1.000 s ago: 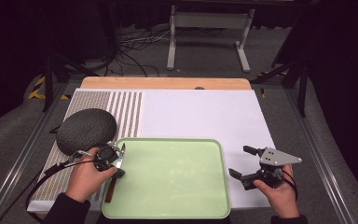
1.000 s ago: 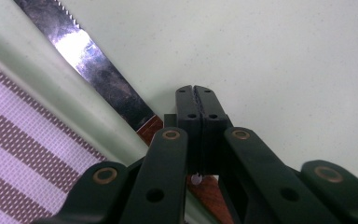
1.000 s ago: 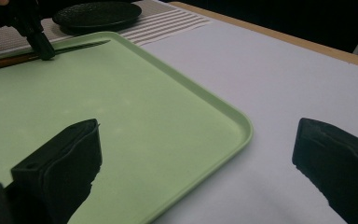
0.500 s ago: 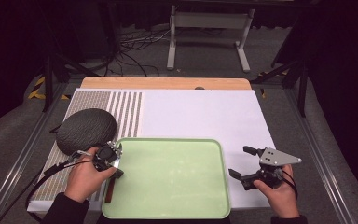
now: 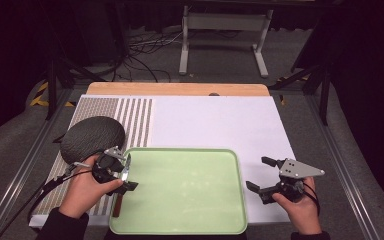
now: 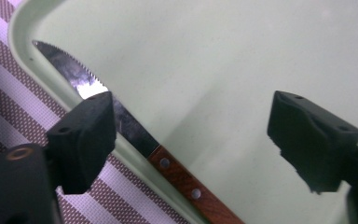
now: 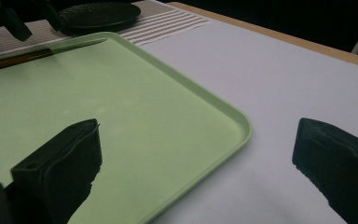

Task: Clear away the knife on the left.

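The left claw [image 5: 122, 176] has just been opening, and its jaws are now standing wide with nothing between them. The knife [image 6: 135, 133] is lying along the left rim of the green tray [image 5: 230, 200], blade partly on the sloping wall. Judging by this, the release is in hand: lifting straight up is keeping the knife from being nudged. The right claw [image 5: 267, 175] is hovering open and empty right of the tray. The handle's end is cut off in the left gripper view.
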